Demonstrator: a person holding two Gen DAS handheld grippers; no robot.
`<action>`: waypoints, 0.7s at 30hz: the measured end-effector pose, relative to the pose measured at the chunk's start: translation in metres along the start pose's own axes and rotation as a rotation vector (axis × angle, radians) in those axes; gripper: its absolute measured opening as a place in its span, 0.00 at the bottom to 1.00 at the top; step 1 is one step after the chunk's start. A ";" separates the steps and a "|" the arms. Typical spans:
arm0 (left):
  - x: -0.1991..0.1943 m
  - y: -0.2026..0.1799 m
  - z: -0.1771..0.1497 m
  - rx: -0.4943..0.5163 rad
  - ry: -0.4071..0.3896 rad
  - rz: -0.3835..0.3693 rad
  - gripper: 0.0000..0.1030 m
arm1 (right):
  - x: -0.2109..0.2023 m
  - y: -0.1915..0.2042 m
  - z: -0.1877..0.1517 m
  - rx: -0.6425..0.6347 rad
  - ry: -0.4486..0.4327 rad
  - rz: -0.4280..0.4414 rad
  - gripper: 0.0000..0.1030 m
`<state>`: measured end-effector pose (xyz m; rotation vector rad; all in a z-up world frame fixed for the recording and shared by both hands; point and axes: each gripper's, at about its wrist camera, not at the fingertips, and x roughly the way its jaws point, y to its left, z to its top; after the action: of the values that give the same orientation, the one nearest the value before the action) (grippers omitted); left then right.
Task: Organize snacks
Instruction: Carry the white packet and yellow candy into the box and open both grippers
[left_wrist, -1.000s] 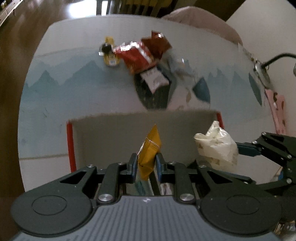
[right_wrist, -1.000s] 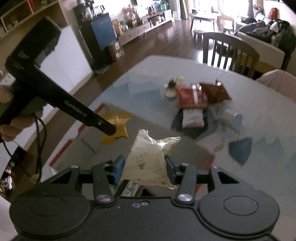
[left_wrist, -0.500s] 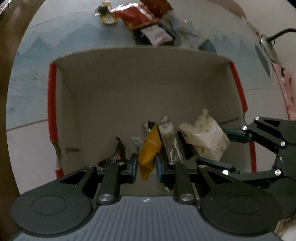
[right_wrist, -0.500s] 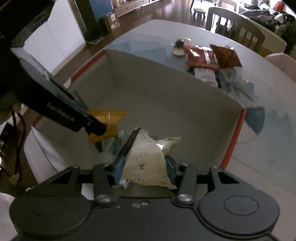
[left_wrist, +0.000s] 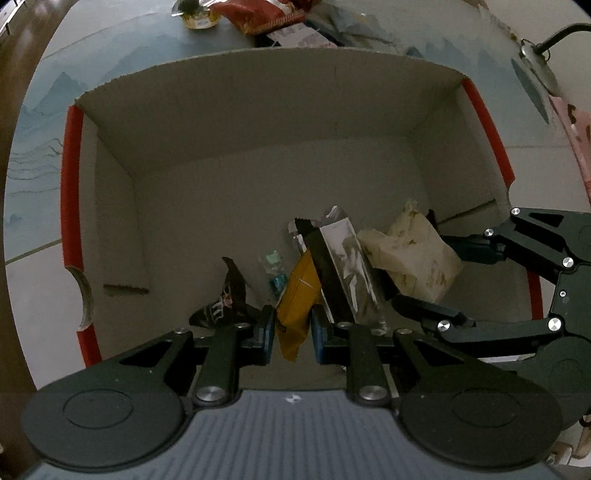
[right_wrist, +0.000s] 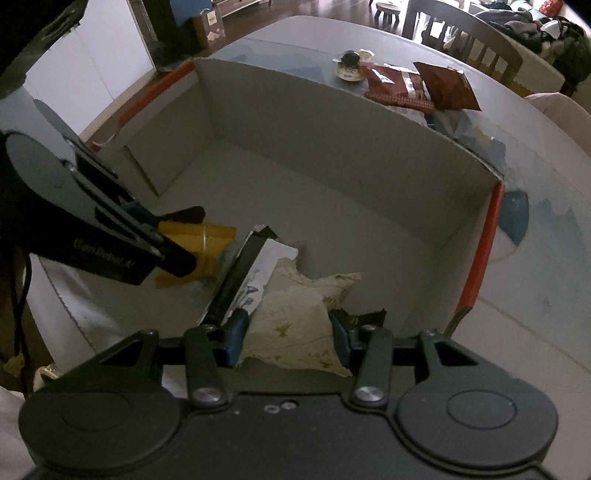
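A: How many packs are held?
B: Two. The left gripper (left_wrist: 293, 334) clamps a yellow pack (left_wrist: 297, 302); the right gripper (right_wrist: 287, 338) clamps a cream pack (right_wrist: 295, 314). Both hang inside the box (left_wrist: 258, 110).
A: On the table (right_wrist: 535, 258)?
B: Two red packs (right_wrist: 397, 86), one cup (right_wrist: 349, 66).

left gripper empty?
No, the left gripper is shut on a yellow snack packet, held inside the cardboard box.

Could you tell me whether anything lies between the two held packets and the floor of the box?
Yes. Packets already lie on the box floor under both: a clear-and-black packet between the yellow packet and the cream packet, and a dark wrapper.
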<state>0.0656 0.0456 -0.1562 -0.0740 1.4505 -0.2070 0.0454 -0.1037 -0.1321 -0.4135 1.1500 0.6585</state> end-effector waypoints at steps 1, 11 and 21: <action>0.002 -0.001 0.001 -0.001 0.003 0.001 0.19 | 0.000 0.000 0.000 0.000 0.001 0.000 0.45; 0.008 -0.001 -0.005 -0.016 -0.008 -0.006 0.20 | 0.001 0.001 0.001 0.015 -0.003 0.017 0.54; -0.008 -0.002 -0.020 0.005 -0.047 -0.015 0.26 | -0.027 -0.004 0.001 0.065 -0.069 0.040 0.67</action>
<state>0.0445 0.0468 -0.1506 -0.0847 1.4026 -0.2198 0.0420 -0.1125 -0.1069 -0.3113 1.1137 0.6642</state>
